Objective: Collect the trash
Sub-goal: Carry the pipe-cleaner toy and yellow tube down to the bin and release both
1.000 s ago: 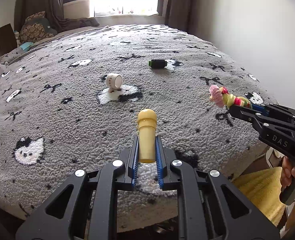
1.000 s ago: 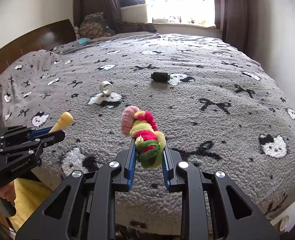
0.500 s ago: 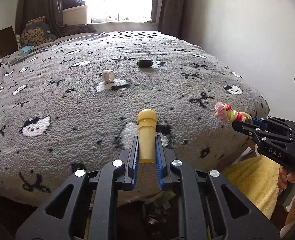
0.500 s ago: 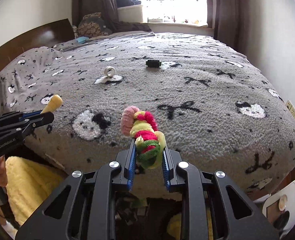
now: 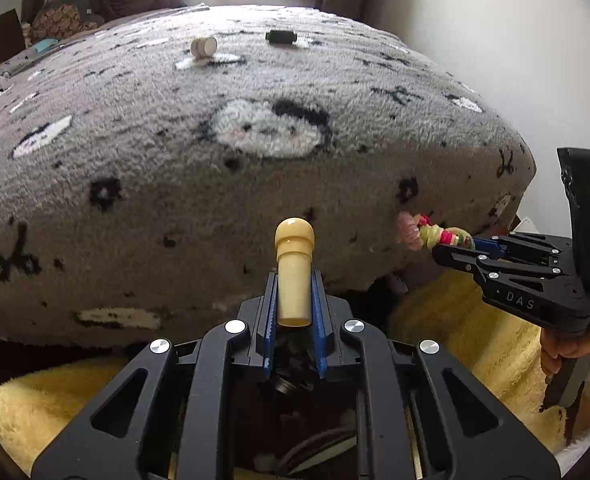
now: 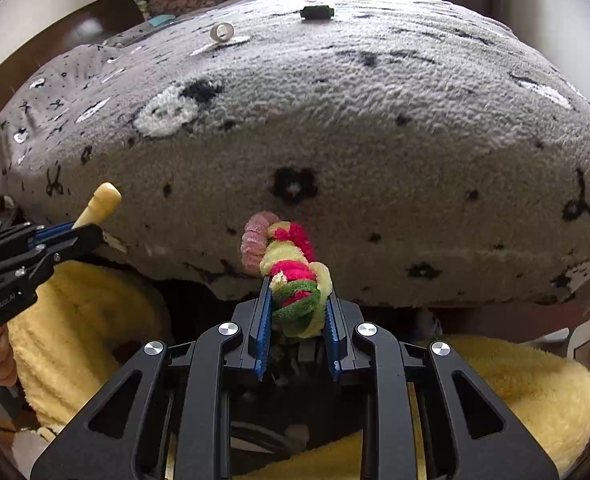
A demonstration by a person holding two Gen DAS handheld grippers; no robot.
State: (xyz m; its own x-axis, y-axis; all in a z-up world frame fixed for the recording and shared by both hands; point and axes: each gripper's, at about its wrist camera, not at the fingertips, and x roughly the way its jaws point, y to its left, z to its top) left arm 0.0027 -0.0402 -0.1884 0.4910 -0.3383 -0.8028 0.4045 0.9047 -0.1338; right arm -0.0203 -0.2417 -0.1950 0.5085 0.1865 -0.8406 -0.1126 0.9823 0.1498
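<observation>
My right tongs [image 6: 298, 304] were clamped on a fuzzy twisted bundle [image 6: 289, 276] of pink, yellow, red and green, which stuck out past the blue pads [image 6: 263, 320]. Off to the left my left tongs [image 6: 77, 236] gripped a cream-coloured peg [image 6: 101, 204], its rounded end pointing up toward the bed. The bed's grey fleece blanket [image 6: 375, 120], patterned with cats and bows, filled most of what I saw. Far back on it lay a small white ring-shaped thing [image 6: 223, 32] and a dark cylinder [image 6: 316, 12], well apart from each other. Below the bed's edge lay something yellow and fluffy [image 6: 87, 312].
</observation>
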